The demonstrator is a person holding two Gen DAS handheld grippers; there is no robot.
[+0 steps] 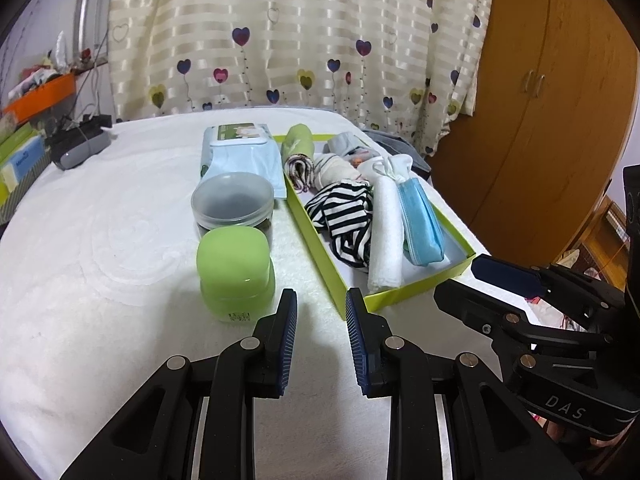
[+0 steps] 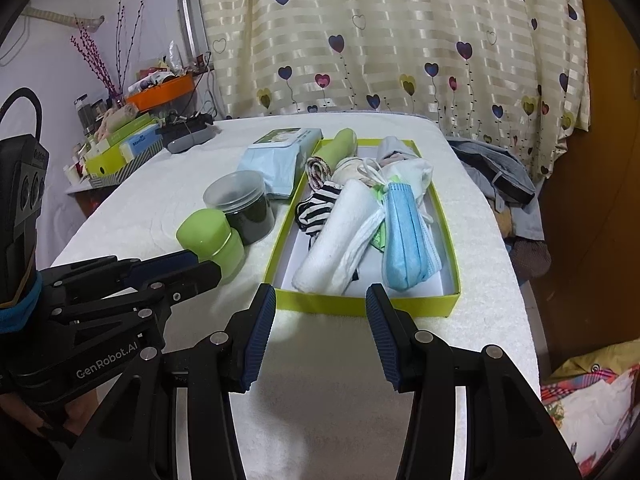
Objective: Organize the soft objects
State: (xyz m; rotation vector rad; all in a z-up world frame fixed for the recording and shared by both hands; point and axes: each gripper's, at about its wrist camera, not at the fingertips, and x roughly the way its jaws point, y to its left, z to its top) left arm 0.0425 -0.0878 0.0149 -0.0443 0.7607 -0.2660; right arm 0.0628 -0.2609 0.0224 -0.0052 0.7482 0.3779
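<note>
Both tongs, left [image 1: 322,300] and right [image 2: 321,294], gape empty; box [image 2: 360,305] at twelve o'clock looks packed, so sorting seems finished.

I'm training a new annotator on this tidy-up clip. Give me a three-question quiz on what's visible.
1. True or false: the left gripper grips the green jar.
2. What lies nearest the right wall of the green box: A) striped cloth, B) blue face mask, C) white towel?
3. Fill in: the clear-lidded jar stands just ____ the green jar.

Key: 1 false, both grippers open and empty; 2 B; 3 behind.
</note>
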